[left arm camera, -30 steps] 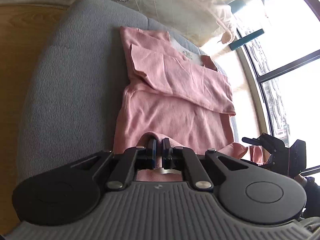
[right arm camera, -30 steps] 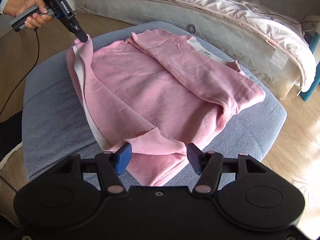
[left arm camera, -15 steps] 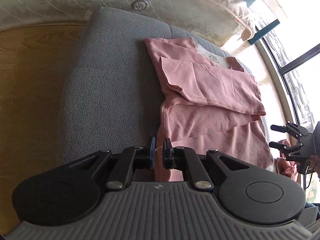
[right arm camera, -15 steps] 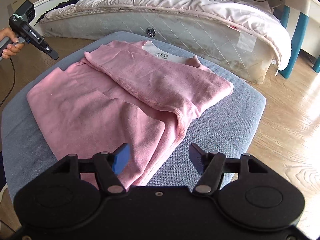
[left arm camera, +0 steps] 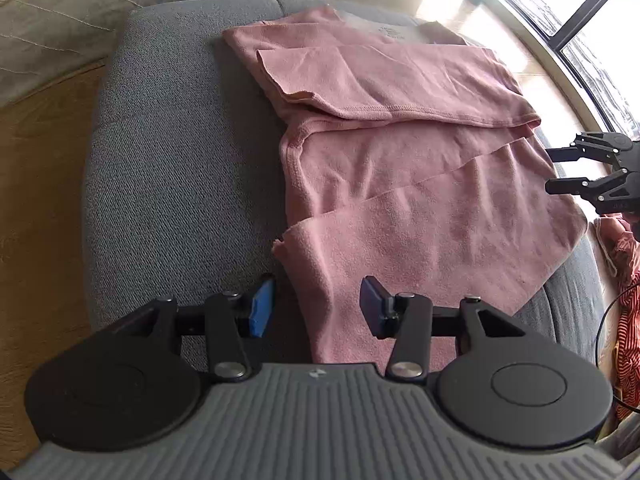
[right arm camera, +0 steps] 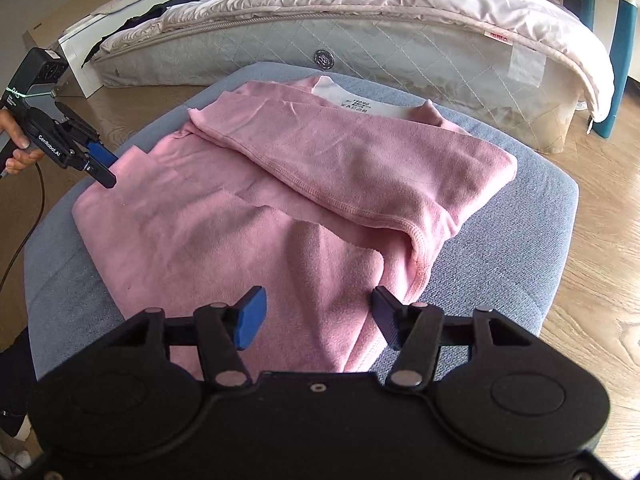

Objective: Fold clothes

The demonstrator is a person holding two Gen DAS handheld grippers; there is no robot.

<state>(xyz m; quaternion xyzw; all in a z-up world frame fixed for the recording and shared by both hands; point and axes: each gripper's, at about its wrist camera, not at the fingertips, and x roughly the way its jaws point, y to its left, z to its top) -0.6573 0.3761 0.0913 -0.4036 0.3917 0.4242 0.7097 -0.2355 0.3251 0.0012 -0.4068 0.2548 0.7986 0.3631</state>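
A pink shirt (right arm camera: 288,200) lies partly folded on a grey-blue cushioned stool (right arm camera: 520,248), one side and a sleeve turned in across the body, the white neck label (right arm camera: 352,100) at the far end. The left gripper (left arm camera: 316,308) hangs over the near edge of the cloth, its jaws opening; the shirt's edge lies between them but the pads do not press it. The right gripper (right arm camera: 316,316) hovers over the opposite lower edge, jaws apart and closing, cloth under them, not pinched. A mattress (right arm camera: 400,48) lies on the wooden floor (right arm camera: 600,280) behind the stool.
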